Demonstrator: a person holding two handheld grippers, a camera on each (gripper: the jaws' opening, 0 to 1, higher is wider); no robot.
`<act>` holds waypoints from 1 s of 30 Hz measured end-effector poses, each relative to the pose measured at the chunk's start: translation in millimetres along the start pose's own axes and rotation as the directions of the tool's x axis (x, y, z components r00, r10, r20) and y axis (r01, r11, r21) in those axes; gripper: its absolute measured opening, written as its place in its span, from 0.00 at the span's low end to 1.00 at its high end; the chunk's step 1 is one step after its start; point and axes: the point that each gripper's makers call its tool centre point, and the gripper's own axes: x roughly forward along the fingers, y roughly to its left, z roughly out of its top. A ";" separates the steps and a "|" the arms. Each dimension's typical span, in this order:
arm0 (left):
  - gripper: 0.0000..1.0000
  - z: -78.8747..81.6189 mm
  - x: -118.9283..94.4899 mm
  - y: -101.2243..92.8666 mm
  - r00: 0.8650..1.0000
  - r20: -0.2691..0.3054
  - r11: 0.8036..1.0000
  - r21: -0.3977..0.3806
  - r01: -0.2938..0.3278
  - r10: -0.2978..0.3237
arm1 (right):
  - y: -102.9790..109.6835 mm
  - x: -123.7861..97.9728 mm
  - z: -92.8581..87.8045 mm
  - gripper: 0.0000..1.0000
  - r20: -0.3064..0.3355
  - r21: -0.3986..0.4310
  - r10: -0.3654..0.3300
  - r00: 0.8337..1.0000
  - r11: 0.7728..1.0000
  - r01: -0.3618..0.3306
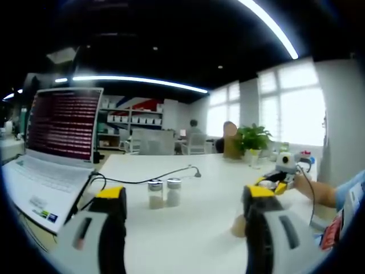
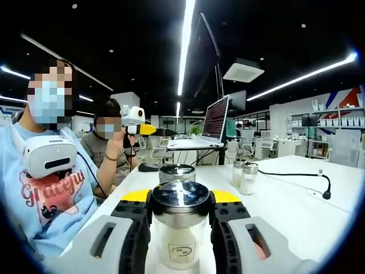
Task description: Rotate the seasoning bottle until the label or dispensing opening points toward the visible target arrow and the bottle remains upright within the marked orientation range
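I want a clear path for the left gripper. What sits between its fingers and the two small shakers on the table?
Nothing: in the left gripper view only bare white table lies between the open left gripper and the two shakers. A black cable runs behind them.

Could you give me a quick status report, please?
Right gripper shut on seasoning bottle, upright. Left gripper open, empty. Two shakers ahead, clear.

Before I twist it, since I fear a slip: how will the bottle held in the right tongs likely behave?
The seasoning bottle looks like clear glass with a shiny metal lid, so it is probably rigid, smooth and somewhat slippery. The right tongs close on it just under the lid, which should limit tipping. It looks partly filled, so likely moderately heavy.
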 end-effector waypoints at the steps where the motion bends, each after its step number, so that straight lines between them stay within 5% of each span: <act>1: 0.89 -0.2 0.3 0.1 1.000 -0.001 1.000 0.000 0.000 0.000 | -0.6 -0.4 0.0 0.39 -0.003 0.000 -0.001 1.000 1.000 0.001; 30: 0.89 -0.5 -1.0 0.1 1.000 -0.007 1.000 -0.002 0.003 -0.003 | -2.6 2.6 -1.2 0.39 -0.039 0.000 -0.188 0.981 0.982 0.189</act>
